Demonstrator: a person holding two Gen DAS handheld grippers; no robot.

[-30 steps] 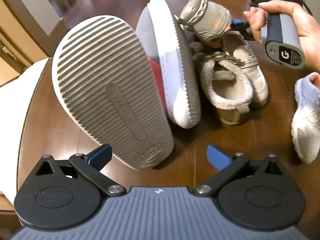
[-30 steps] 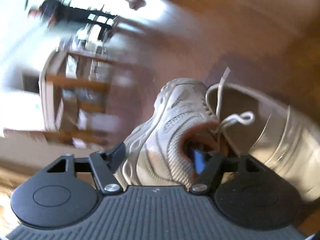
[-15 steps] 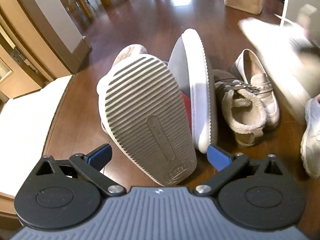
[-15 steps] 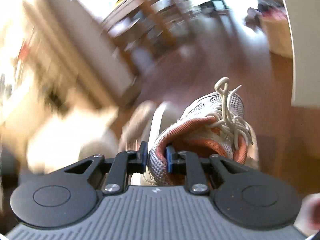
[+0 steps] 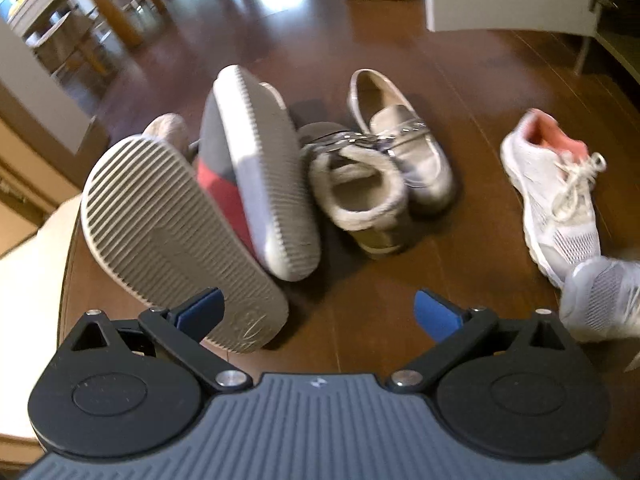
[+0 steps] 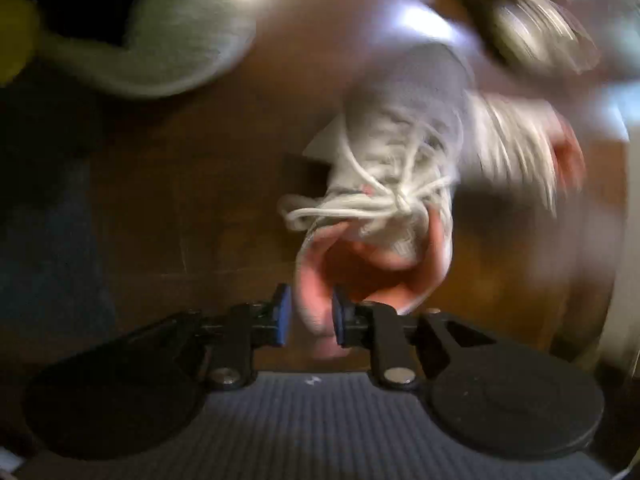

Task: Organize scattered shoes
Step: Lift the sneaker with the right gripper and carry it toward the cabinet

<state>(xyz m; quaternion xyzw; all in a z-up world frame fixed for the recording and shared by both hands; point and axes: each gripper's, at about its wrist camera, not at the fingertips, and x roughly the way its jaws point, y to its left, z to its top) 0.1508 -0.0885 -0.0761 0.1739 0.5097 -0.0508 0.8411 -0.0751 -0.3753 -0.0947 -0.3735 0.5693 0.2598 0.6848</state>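
Left wrist view, from left to right: a ribbed-sole slipper (image 5: 176, 224) lies tipped up against its mate (image 5: 260, 168), then a fleece-lined shoe (image 5: 360, 196) touching a silver loafer (image 5: 404, 144), then, well apart on the floor (image 5: 360, 60), a white sneaker with a pink lining (image 5: 556, 188). A second sneaker's toe (image 5: 600, 300) enters at the right edge. The left gripper (image 5: 316, 312) hangs with its jaws spread wide and nothing between them, just before the near slipper's heel.

In the blurred right wrist view, the right gripper (image 6: 307, 314) is clamped on the pink collar of the second white sneaker (image 6: 384, 184), carrying it just beside its partner (image 6: 520, 152). The step in hand seems to be pairing the sneakers; the next move calls for lowering this one parallel to its mate, toes aligned, before letting go.
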